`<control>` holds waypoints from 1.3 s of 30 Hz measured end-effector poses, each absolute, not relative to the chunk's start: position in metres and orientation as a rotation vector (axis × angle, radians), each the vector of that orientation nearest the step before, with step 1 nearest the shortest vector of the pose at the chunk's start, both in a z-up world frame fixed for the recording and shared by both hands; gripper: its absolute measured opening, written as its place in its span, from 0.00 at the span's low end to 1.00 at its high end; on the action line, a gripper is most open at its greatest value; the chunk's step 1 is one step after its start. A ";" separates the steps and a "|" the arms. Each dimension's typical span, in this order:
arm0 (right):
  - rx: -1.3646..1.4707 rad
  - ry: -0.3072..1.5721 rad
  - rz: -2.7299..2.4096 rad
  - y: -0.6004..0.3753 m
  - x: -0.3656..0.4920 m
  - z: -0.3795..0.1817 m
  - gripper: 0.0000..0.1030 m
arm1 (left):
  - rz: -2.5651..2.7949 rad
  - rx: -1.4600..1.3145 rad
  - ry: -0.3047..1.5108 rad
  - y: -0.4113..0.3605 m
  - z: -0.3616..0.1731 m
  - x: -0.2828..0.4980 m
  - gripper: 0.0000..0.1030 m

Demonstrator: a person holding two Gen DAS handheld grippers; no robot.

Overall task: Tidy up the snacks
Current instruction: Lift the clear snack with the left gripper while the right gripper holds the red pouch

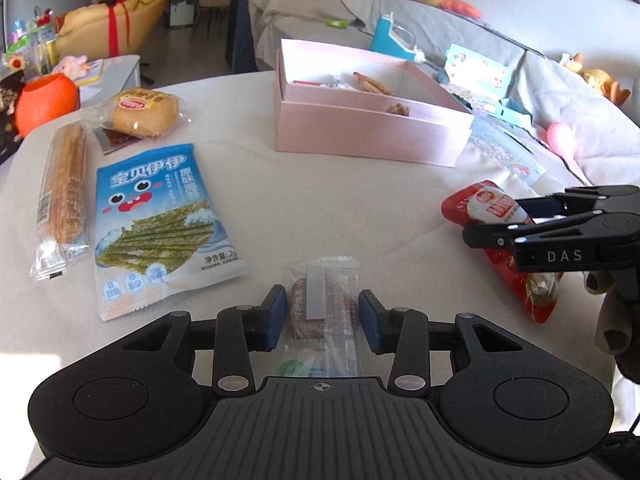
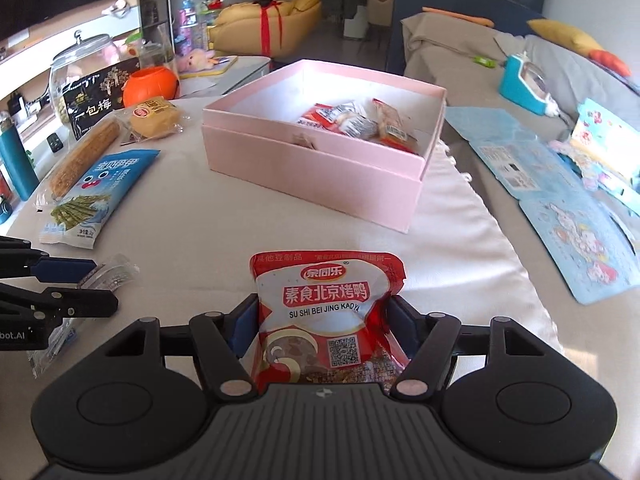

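Observation:
My left gripper (image 1: 322, 314) is shut on a small clear packet with a brown snack (image 1: 323, 308), its pads against both sides; it also shows in the right wrist view (image 2: 108, 276). My right gripper (image 2: 322, 326) is shut on a red snack pouch (image 2: 326, 312), which also shows in the left wrist view (image 1: 486, 204). The open pink box (image 2: 316, 168) stands ahead on the table and holds several wrapped snacks (image 2: 360, 120). It also shows in the left wrist view (image 1: 368, 132).
On the left lie a blue seaweed packet (image 1: 160, 224), a long wrapped stick snack (image 1: 64, 196) and a wrapped bun (image 1: 144, 110). An orange pot (image 1: 46, 102) stands far left. A sofa with blue cards (image 2: 560, 200) is on the right.

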State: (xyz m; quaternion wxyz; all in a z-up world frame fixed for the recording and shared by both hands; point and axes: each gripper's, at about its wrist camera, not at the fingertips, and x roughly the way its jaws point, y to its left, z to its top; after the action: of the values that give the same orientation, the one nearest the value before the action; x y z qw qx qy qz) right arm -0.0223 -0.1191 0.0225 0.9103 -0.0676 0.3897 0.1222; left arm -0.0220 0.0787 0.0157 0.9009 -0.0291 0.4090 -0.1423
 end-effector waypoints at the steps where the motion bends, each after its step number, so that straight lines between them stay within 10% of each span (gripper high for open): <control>1: -0.132 0.806 0.254 -0.120 -0.024 0.022 0.66 | -0.298 -0.057 0.852 0.077 0.016 -0.022 0.42; 13: -0.134 0.740 0.270 -0.126 -0.044 0.034 0.41 | -0.330 -0.034 0.880 0.057 0.018 -0.030 0.41; 17: -0.112 0.767 0.296 -0.133 -0.044 0.029 0.77 | -0.322 -0.018 0.873 0.055 0.018 -0.031 0.41; 29: -0.078 0.831 0.305 -0.135 -0.028 0.000 0.96 | -0.317 0.007 0.848 0.052 0.016 -0.036 0.42; 39: -0.126 0.811 0.329 -0.126 -0.034 0.009 0.77 | -0.318 -0.008 0.839 0.054 0.015 -0.039 0.43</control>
State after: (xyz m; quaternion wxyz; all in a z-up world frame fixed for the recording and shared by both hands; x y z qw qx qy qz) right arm -0.0345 -0.1261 0.0094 0.9039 -0.0612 0.3924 0.1592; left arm -0.0389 0.0537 0.0151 0.9010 -0.0039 0.4057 -0.1537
